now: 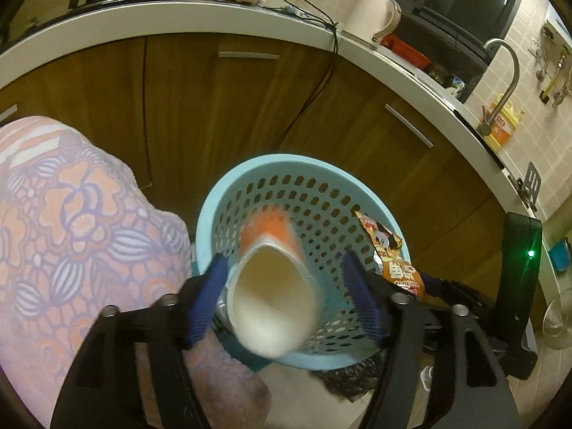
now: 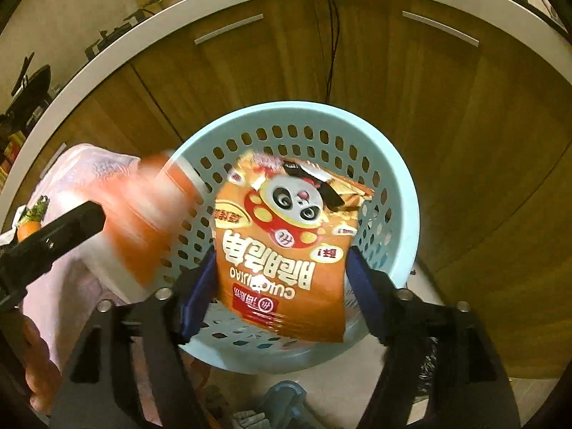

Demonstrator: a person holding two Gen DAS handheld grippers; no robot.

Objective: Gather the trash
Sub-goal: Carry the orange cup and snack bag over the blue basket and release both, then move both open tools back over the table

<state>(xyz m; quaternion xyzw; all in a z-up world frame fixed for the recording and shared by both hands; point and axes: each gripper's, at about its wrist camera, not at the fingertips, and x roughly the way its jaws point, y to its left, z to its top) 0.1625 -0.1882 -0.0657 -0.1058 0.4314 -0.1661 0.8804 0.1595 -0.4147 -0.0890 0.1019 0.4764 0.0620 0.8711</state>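
Observation:
A light blue perforated basket [image 1: 311, 168] stands on the floor in front of wooden cabinets; it also shows in the right wrist view [image 2: 400, 193]. My left gripper [image 1: 286, 296] is open over the basket. An orange and white paper cup [image 1: 271, 286] is between its blue pads, blurred, touching only the left pad, its open mouth toward the camera. The cup shows blurred in the right wrist view [image 2: 150, 214]. My right gripper [image 2: 282, 293] is shut on an orange snack bag with a panda [image 2: 286, 246], held above the basket; the bag shows in the left wrist view [image 1: 389, 254].
Wooden cabinet doors [image 2: 447, 114] with metal handles stand behind the basket under a white countertop [image 1: 214, 18]. A kettle [image 1: 379, 18], a faucet [image 1: 507, 75] and a black cable [image 1: 321, 75] are on the right. A floral cloth [image 1: 71, 221] is at left.

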